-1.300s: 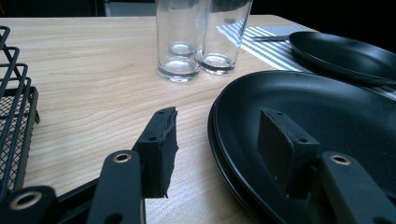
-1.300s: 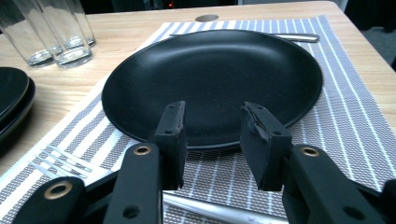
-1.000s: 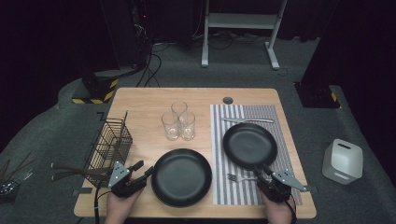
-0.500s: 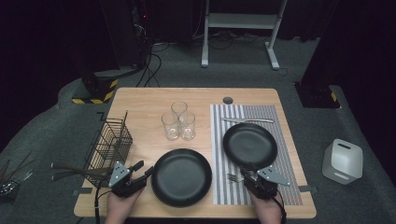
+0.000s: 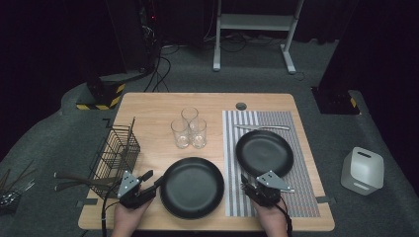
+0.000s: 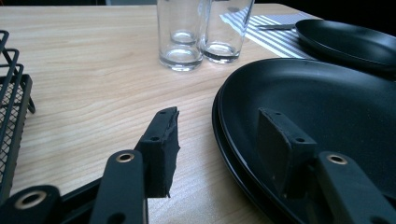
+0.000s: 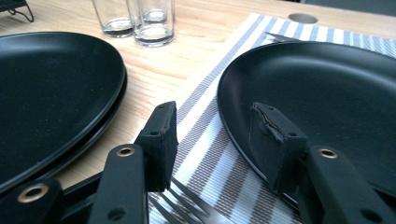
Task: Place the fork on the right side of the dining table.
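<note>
A large black plate [image 5: 192, 187] [image 6: 327, 107] [image 7: 46, 88] lies at the table's front middle, apparently stacked on a second one. My left gripper [image 5: 154, 178] [image 6: 218, 116] is at its left rim. It is open, with one jaw over the wood and the other over the plate, neither touching. A second black plate [image 5: 264, 152] [image 7: 336, 98] rests on a striped placemat [image 5: 306, 197] [image 7: 215, 154]. My right gripper [image 5: 247, 181] [image 7: 214, 112] hovers at that plate's near left rim. Its jaws have just been opening and grip nothing. A fork [image 7: 187, 205] lies on the mat below them.
Three empty glasses [image 5: 189, 131] [image 6: 201, 32] [image 7: 140, 18] stand behind the left plate. A black wire basket [image 5: 116, 153] [image 6: 11, 107] stands at the table's left edge. A knife [image 5: 262, 127] lies on the mat beyond the right plate. A white container [image 5: 363, 170] sits on the floor to the right.
My right gripper has moved left along the front edge, from the right plate's near right side to its near left side over the fork. The left gripper has stayed put.
</note>
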Tool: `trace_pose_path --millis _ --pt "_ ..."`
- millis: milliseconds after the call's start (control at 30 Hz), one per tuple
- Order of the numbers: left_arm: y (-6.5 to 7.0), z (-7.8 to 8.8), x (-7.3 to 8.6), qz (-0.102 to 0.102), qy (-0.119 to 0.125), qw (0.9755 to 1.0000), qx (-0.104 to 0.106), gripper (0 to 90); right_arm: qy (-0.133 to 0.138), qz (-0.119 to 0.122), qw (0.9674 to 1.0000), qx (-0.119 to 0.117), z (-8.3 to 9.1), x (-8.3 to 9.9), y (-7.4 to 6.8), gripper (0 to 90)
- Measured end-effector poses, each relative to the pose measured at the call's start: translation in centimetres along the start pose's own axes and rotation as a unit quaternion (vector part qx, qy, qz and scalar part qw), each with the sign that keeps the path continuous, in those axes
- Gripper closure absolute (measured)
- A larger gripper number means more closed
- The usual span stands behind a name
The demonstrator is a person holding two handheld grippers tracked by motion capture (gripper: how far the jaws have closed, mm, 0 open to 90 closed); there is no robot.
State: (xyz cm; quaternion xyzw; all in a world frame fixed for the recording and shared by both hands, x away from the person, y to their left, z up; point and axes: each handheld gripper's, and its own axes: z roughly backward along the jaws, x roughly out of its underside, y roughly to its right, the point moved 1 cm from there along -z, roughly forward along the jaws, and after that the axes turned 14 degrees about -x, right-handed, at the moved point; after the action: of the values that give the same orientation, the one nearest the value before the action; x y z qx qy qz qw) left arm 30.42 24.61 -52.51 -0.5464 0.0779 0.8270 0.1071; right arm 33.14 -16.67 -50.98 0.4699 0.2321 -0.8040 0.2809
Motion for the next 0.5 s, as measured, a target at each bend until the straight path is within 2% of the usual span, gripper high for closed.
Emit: trace_pose_path --millis 167,367,500 --pt "0.1 0.0 0.0 -0.003 0.002 1.0000 -0.003 49.1 0.000 -0.005 0.9999 -0.011 -0.5 -0.6 -0.4 47.0" --pt "0.0 -0.1 -0.2 -0.002 0.001 1.0000 0.000 49.2 0.000 -0.028 0.9992 -0.029 -1.3 -1.5 -0.6 43.2" --pt "0.0 -0.1 -0.2 -0.002 0.003 1.0000 0.003 49.5 -0.002 -0.022 0.9995 -0.022 -1.8 -2.1 -0.7 43.2"
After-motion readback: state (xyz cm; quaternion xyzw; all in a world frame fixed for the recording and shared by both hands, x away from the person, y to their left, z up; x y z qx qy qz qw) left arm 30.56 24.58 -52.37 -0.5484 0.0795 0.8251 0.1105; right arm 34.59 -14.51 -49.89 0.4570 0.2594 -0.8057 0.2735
